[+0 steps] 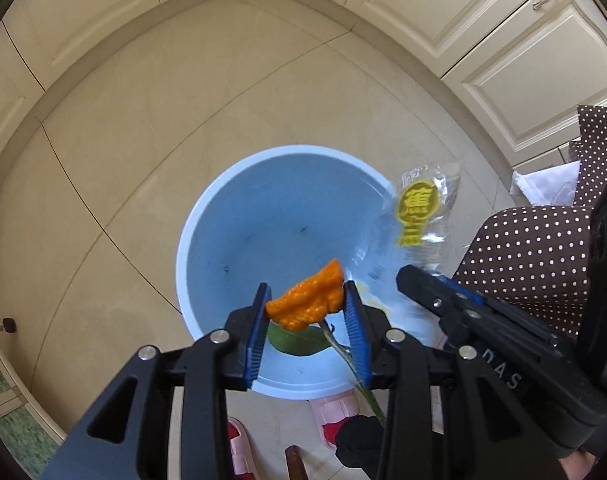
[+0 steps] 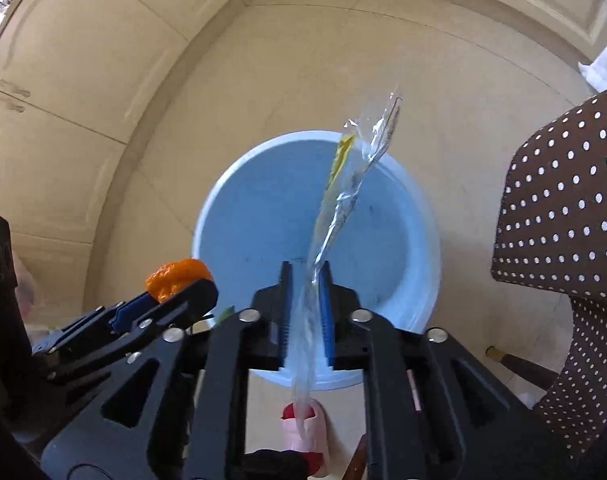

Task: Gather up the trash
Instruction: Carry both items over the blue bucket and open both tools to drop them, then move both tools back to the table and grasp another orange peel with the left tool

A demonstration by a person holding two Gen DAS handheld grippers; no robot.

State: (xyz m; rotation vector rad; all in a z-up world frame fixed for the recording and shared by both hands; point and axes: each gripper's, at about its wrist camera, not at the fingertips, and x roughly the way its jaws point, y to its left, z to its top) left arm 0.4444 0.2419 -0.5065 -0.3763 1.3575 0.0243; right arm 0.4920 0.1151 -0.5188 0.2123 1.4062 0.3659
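Over the tiled floor (image 1: 143, 140), both grippers point down at the bin (image 1: 223, 216).

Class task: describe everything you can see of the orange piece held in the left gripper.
The orange piece is a bumpy, glossy lump, like soft fruit flesh or peel. It sits crosswise between the blue pads of the left gripper, pressed on both sides. A thin green stem and a leaf hang beneath it. It hangs above the open, pale blue bucket, not touching it.

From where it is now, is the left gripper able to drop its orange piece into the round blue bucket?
Probably yes. The left gripper holds the bumpy orange piece directly above the open mouth of the round blue bucket, with nothing between them. The right gripper, with its clear plastic wrapper, stays to one side.
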